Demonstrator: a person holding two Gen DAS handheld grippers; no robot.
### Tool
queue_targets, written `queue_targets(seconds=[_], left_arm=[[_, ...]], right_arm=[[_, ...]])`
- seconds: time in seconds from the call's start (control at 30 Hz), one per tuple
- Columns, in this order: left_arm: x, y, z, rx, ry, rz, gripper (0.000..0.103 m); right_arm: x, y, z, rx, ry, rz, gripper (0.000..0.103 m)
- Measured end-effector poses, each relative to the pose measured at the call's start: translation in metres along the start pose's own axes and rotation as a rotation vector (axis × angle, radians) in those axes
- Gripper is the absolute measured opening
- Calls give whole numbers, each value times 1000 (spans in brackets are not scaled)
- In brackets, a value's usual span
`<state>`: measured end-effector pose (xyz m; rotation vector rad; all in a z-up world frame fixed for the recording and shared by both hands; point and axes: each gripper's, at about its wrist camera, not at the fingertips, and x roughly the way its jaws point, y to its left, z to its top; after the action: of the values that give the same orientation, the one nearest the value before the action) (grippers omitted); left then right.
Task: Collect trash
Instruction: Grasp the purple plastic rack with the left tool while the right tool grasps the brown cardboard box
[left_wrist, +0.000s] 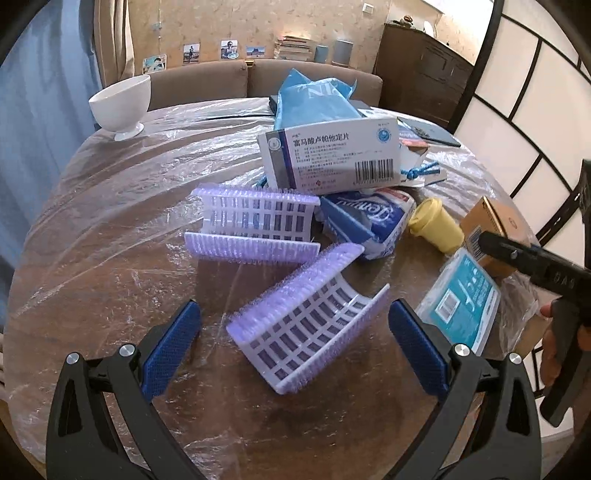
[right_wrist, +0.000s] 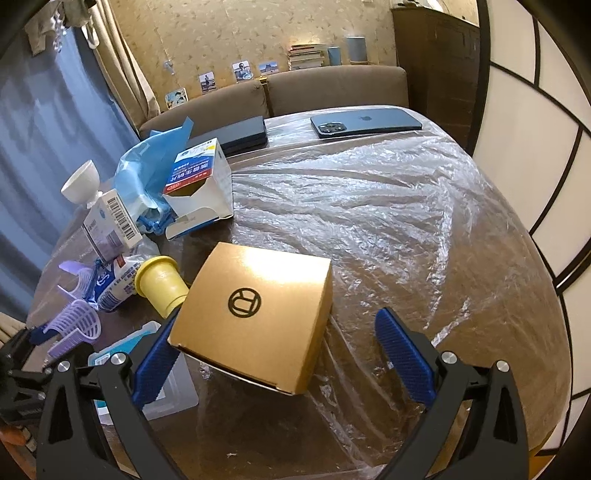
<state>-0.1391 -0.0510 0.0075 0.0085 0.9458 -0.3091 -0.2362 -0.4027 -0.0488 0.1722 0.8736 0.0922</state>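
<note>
Cardboard box (right_wrist: 255, 317) sits between my right gripper (right_wrist: 277, 362) jaws, apart, ready to clamp; left gripper (left_wrist: 295, 332), at nine o'clock, gapes around a purple tray (left_wrist: 306, 317).

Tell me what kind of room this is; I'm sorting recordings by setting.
Most likely a home living room: a brown sofa stands behind the plastic-covered round table, snapshots line the wallpapered wall, and stacked books rest on the ledge above the sofa.
</note>
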Motion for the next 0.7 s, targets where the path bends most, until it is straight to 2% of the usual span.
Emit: queue_targets(seconds=[0.23, 0.53, 0.6, 0.63, 0.7], left_arm=[[4, -1, 3, -6, -10, 1, 101], [3, 2, 5, 6, -19, -8, 92], [3, 1, 5, 12, -19, -8, 88], [3, 0, 5, 18, -18, -9, 86], [2, -3, 4, 31, -18, -5, 80]], right_arm=[[3, 4, 0, -24, 3, -15, 89], [-3, 7, -7, -80, -21, -30, 89], [-3, 9, -7, -91, -23, -34, 85], [-2, 9, -7, -95, -22, -30, 79], [-2, 12, -9, -105, -17, -27, 74]])
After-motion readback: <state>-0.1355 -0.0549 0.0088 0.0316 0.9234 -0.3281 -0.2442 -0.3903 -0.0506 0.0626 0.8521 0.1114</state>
